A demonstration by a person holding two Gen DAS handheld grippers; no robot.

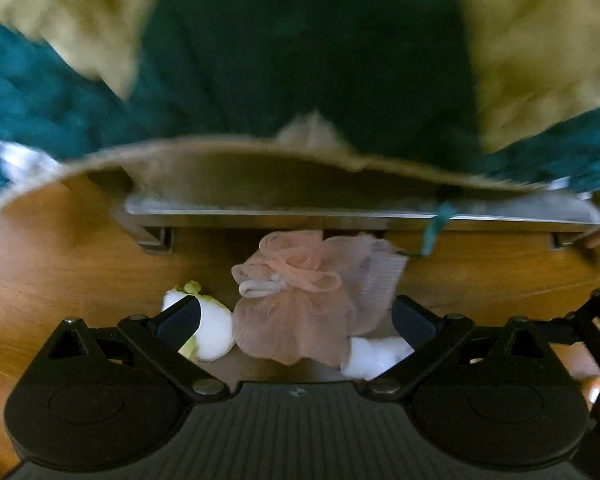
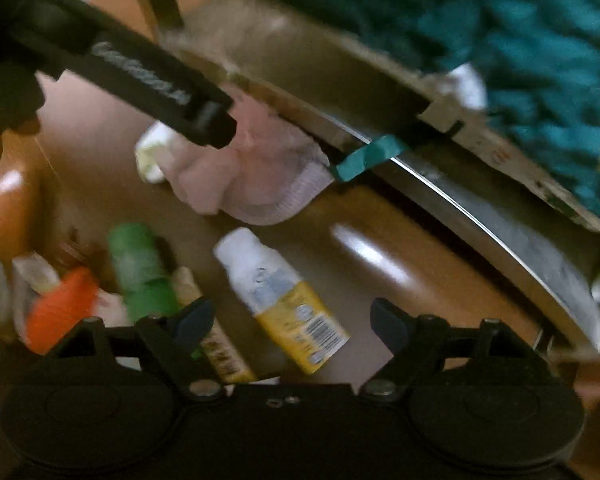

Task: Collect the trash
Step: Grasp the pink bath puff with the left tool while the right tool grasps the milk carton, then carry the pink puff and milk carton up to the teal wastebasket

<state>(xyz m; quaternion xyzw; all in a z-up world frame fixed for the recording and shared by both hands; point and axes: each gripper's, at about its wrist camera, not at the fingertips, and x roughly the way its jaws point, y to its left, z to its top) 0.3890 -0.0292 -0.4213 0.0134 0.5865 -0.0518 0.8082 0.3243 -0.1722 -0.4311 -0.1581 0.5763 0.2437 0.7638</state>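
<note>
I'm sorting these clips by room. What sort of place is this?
Probably a bedroom floor at the foot of a bed, though that's a guess: wood flooring, a teal knitted blanket hanging over a low metal frame, and a yellow bottle lying loose.

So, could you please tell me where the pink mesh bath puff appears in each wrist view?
Left wrist view: the pink mesh puff lies centre frame on the wooden floor, between the open fingers of the left gripper.
Right wrist view: the puff is upper centre-left, blurred, beside the tip of the other gripper.
Shared landmark: the teal strip hanging from the metal edge just beside the puff.
</note>
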